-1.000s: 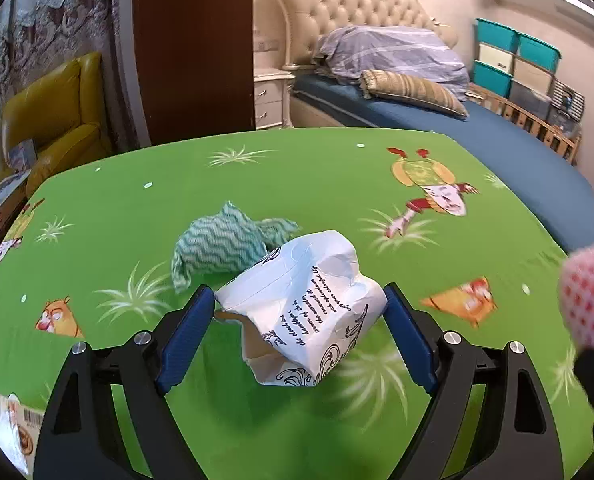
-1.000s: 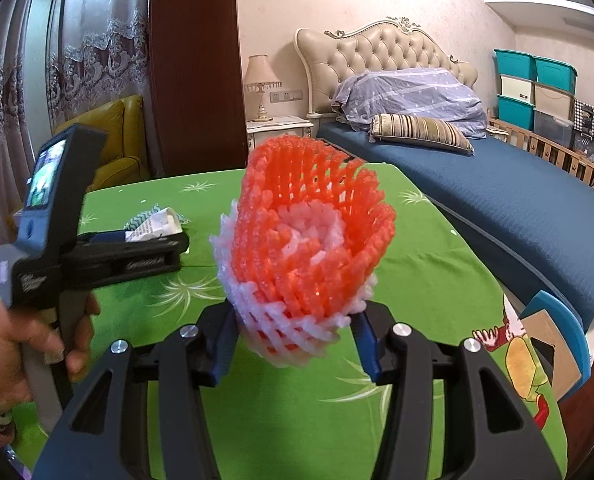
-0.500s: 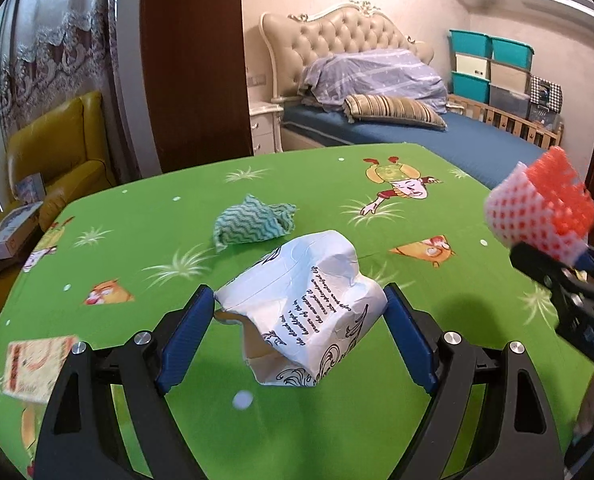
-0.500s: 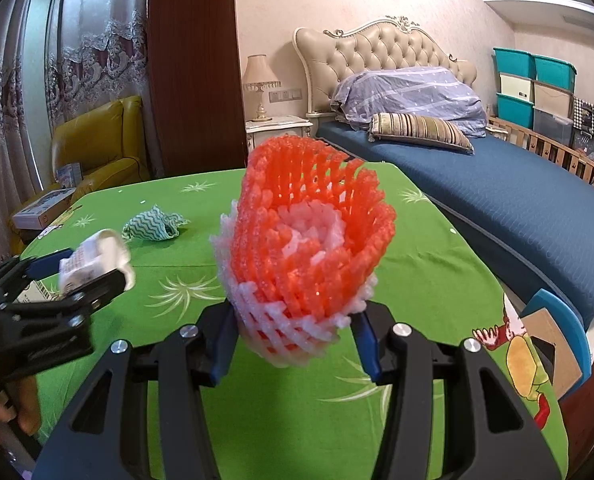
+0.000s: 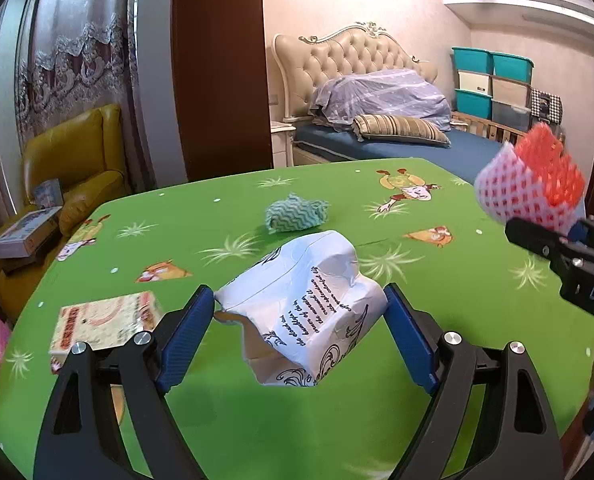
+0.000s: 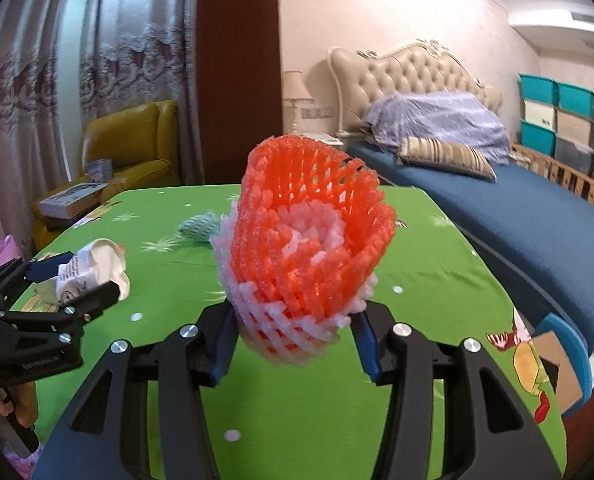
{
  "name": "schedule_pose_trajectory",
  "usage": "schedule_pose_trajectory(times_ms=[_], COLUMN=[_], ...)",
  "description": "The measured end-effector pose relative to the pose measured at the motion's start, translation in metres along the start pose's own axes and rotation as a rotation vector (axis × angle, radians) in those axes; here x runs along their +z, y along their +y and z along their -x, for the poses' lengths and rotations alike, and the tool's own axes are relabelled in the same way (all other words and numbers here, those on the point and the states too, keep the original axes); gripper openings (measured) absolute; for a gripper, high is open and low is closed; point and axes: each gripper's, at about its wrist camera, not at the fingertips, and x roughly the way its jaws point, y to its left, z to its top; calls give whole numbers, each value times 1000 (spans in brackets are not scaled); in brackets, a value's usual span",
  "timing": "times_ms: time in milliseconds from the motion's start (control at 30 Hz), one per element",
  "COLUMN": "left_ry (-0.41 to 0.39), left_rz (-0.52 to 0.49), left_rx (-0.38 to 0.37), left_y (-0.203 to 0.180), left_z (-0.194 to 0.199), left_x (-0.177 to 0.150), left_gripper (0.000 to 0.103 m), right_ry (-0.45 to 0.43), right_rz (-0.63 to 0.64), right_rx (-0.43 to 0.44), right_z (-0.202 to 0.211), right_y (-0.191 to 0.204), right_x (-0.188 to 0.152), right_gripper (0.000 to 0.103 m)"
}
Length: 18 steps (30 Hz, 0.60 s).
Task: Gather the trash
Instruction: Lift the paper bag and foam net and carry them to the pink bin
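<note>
Crumpled paper bag was pinched by left claw; foam fruit nets by right claw, above worktop.

right gripper clamping orange-white foam net, green tablecloth

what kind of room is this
Most likely a bedroom at home: a bed with a tufted headboard, a yellow armchair by lace curtains, and stacked storage bins.

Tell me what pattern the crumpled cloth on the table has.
Teal and white zigzag stripes on the crumpled cloth, clearest in the left wrist view.
</note>
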Motion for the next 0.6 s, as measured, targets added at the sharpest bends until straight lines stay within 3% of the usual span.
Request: schedule_pose_trajectory(times_ms=[233, 600], left_ry=[-52, -107], left_rz=[-6, 67], left_rx=[26, 128], left_y=[15, 74], left_z=[32, 81], left_x=[-14, -34], left_gripper=[80, 80], right_ry=[-1, 2], right_rz=[62, 158], right_rx=[85, 219], right_z=[14, 30], right_y=[31, 92], right_x=[-4, -8], right_gripper=[48, 48])
